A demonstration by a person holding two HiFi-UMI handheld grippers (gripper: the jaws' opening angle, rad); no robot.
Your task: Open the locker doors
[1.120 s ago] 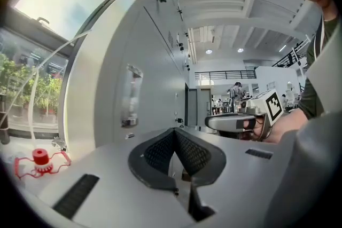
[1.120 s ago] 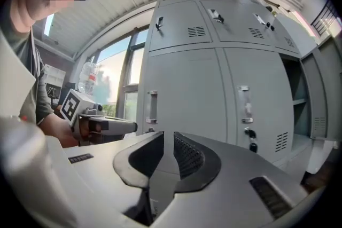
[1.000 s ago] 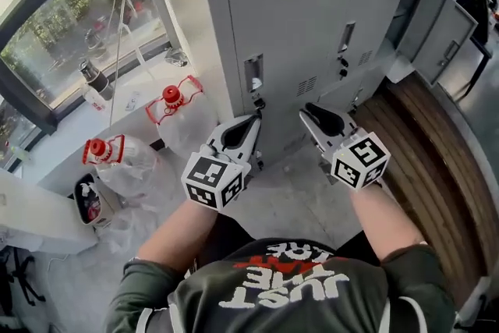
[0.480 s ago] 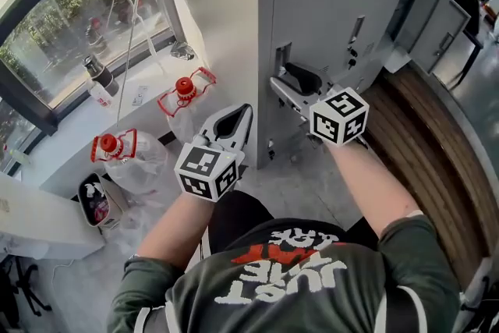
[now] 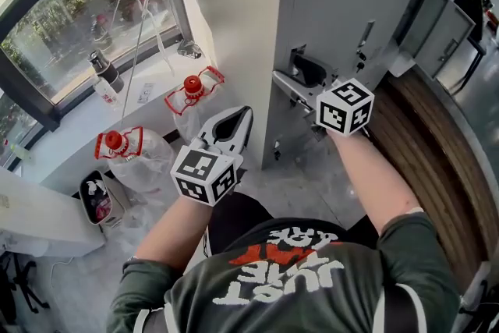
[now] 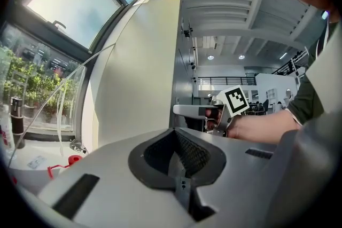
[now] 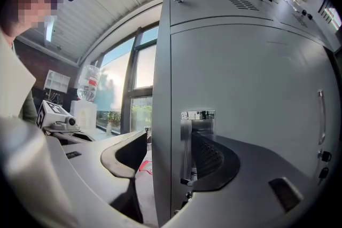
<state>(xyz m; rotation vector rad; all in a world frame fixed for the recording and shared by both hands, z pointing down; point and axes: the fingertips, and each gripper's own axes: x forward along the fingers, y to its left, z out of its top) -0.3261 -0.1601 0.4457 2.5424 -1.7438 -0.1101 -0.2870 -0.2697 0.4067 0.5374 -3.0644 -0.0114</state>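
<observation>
- Head view: the right hand-held gripper point(image 5: 290, 68) is at the left edge of the grey locker door point(image 5: 343, 19). The left hand-held gripper point(image 5: 243, 115) hangs well apart from it.
- Left gripper view: jaws together, holding nothing.
- Right gripper view: jaws opening astride the door edge, 1 in the handle recess point(image 7: 199, 139). The door is probably stiff, light sheet metal, best pulled there.

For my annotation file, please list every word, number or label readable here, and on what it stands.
"JUST": white print, seen upside down, on the person's dark green T-shirt; its other words are unclear.
The small strip label on the grey metal locker door: too small to read.
</observation>
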